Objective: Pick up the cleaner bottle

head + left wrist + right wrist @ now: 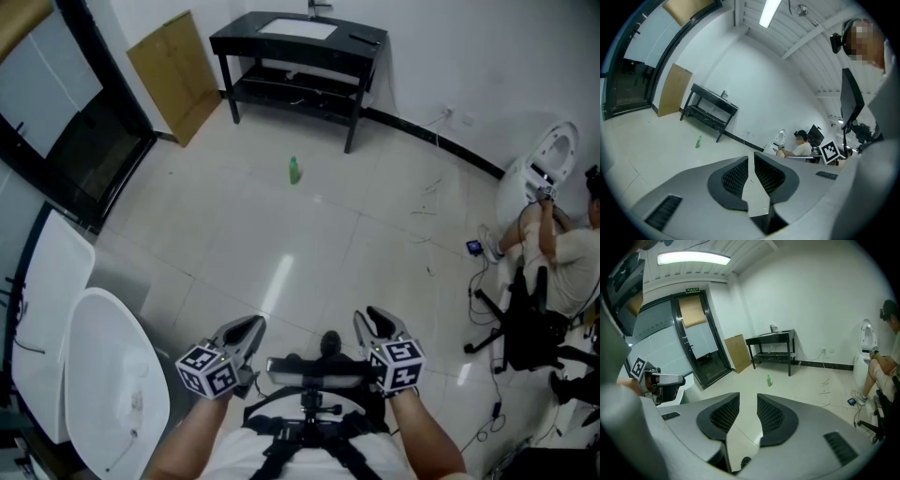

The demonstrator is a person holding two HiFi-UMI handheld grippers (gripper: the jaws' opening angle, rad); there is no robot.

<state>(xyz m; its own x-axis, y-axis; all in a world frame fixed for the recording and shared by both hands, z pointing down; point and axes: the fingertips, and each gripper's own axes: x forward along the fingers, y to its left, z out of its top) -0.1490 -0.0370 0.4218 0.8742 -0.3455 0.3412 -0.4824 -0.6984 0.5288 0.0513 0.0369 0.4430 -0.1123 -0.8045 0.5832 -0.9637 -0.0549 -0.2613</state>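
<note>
The cleaner bottle (293,171) is small and green and stands upright on the pale tiled floor, far ahead of both grippers. It shows small in the left gripper view (698,141) and in the right gripper view (768,380). My left gripper (248,328) is held low at the bottom of the head view. Its jaws (751,157) are almost together with nothing between them. My right gripper (375,321) is level beside it, its jaws (748,397) a little apart and empty. Both point toward the bottle.
A black table (291,49) with a lower shelf stands against the far wall behind the bottle. A cardboard sheet (178,75) leans to its left. White ceramic fixtures (112,375) lie at the near left. A seated person (562,253), a chair (525,328) and loose cables (427,202) are on the right.
</note>
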